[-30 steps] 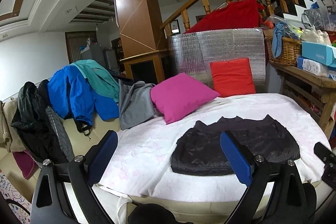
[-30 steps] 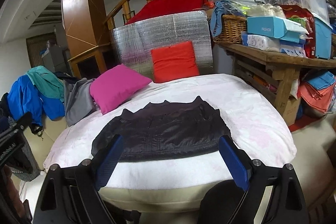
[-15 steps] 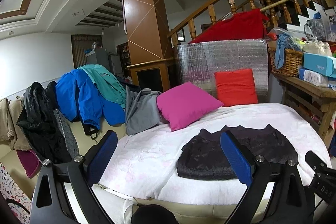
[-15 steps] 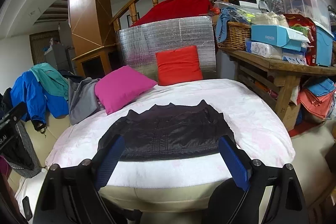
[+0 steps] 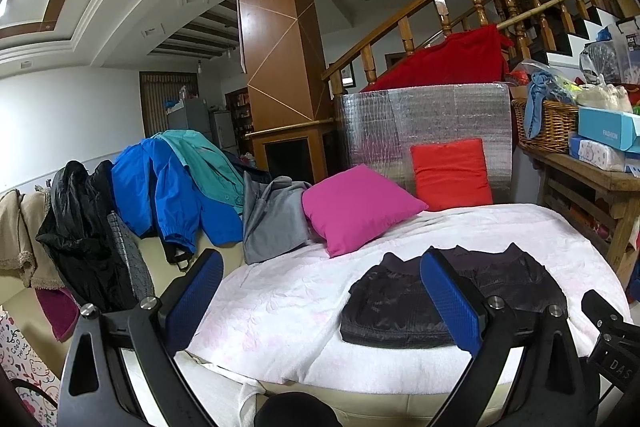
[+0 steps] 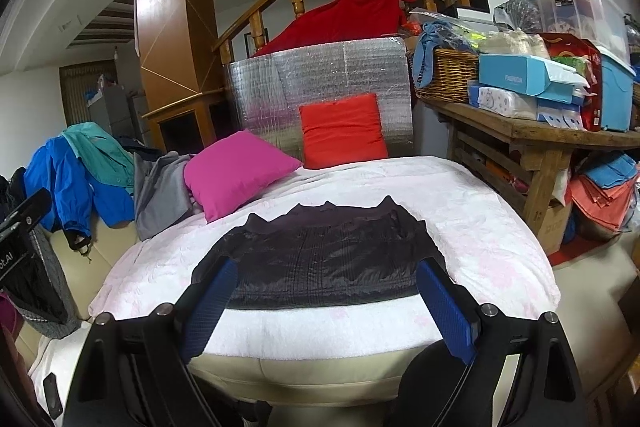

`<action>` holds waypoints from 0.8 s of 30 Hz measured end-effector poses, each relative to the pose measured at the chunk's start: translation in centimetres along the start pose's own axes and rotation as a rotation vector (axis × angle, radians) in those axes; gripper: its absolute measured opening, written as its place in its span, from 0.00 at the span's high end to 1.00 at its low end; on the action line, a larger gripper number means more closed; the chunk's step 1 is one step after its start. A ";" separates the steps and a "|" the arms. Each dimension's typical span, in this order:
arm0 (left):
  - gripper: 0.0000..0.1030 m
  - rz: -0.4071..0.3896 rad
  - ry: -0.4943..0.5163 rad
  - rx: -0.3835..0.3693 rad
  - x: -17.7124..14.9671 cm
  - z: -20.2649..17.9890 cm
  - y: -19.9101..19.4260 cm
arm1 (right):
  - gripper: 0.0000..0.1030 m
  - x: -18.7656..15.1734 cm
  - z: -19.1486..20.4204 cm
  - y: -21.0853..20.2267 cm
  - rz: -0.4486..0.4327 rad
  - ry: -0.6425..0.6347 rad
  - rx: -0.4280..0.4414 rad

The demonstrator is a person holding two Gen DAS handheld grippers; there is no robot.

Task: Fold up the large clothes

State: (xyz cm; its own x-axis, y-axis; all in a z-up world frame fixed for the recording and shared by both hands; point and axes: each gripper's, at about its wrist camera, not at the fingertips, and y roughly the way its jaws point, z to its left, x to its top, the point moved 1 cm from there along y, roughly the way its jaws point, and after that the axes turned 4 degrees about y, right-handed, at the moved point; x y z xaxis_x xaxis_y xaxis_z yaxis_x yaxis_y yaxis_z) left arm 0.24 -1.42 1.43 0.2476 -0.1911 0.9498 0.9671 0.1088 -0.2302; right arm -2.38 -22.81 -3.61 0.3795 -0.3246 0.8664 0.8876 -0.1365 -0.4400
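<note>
While the dark quilted jacket (image 6: 320,263) lies folded into a compact rectangle on the white floral-textured cover (image 6: 480,227) of the cream sofa, both claws hang back from it, empty. The left claw (image 5: 320,307) stands spread wide with nothing between its ribbed blue pads; the right claw (image 6: 324,307) is likewise released, framing the jacket's near edge without touching. This fold looks finished, so the next move likely calls for fetching another garment, perhaps the slick blue jacket (image 5: 168,195) draped over the sofa back beside a teal shirt (image 5: 204,159) and a soft grey top (image 5: 272,219).
</note>
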 end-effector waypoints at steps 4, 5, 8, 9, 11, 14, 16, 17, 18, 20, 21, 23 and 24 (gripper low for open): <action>0.04 -0.005 -0.005 0.006 0.1 0.0 -0.4 | 0.10 0.1 0.0 -0.3 -0.009 -0.002 -0.001; 0.04 -0.006 -0.005 0.006 0.1 0.0 -0.5 | 0.10 0.1 0.0 -0.4 -0.011 -0.001 0.000; 0.04 -0.008 -0.003 0.008 0.1 -0.1 -0.6 | 0.10 0.1 0.0 -0.5 -0.012 -0.002 -0.001; 0.04 -0.008 -0.002 0.008 0.1 -0.1 -0.6 | 0.10 0.1 0.0 -0.5 -0.012 -0.001 0.000; 0.04 -0.009 -0.002 0.010 0.1 -0.1 -0.6 | 0.10 0.2 0.0 -0.5 -0.015 -0.003 0.001; 0.04 -0.008 -0.006 0.009 0.1 -0.1 -0.6 | 0.10 0.3 0.0 -0.7 -0.025 -0.007 -0.005; 0.04 -0.008 -0.008 0.010 0.2 0.1 -0.7 | 0.10 0.3 0.1 -0.8 -0.028 -0.012 -0.008; 0.04 -0.008 -0.010 0.010 0.2 0.2 -0.7 | 0.10 0.4 0.1 -0.9 -0.028 -0.013 -0.009; 0.04 -0.009 -0.011 0.008 0.2 0.3 -0.7 | 0.10 0.4 0.2 -0.9 -0.030 -0.014 -0.010; 0.04 -0.012 -0.013 0.010 0.2 0.4 -0.7 | 0.10 0.5 0.2 -1.0 -0.034 -0.019 -0.013; 0.04 -0.012 -0.014 0.009 0.2 0.5 -0.7 | 0.10 0.5 0.3 -1.1 -0.036 -0.020 -0.014; 0.04 -0.012 -0.017 0.007 0.2 0.7 -0.7 | 0.10 0.5 0.4 -1.2 -0.042 -0.026 -0.018; 0.04 -0.012 -0.018 0.007 0.2 0.7 -0.7 | 0.10 0.5 0.5 -1.3 -0.043 -0.028 -0.019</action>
State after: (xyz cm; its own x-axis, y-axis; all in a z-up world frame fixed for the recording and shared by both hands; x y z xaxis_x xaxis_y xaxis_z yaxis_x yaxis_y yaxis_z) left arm -0.45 -0.82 1.96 0.2344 -0.1751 0.9562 0.9696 0.1130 -0.2170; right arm -3.18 -22.36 -2.48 0.3485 -0.2917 0.8908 0.8982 -0.1678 -0.4064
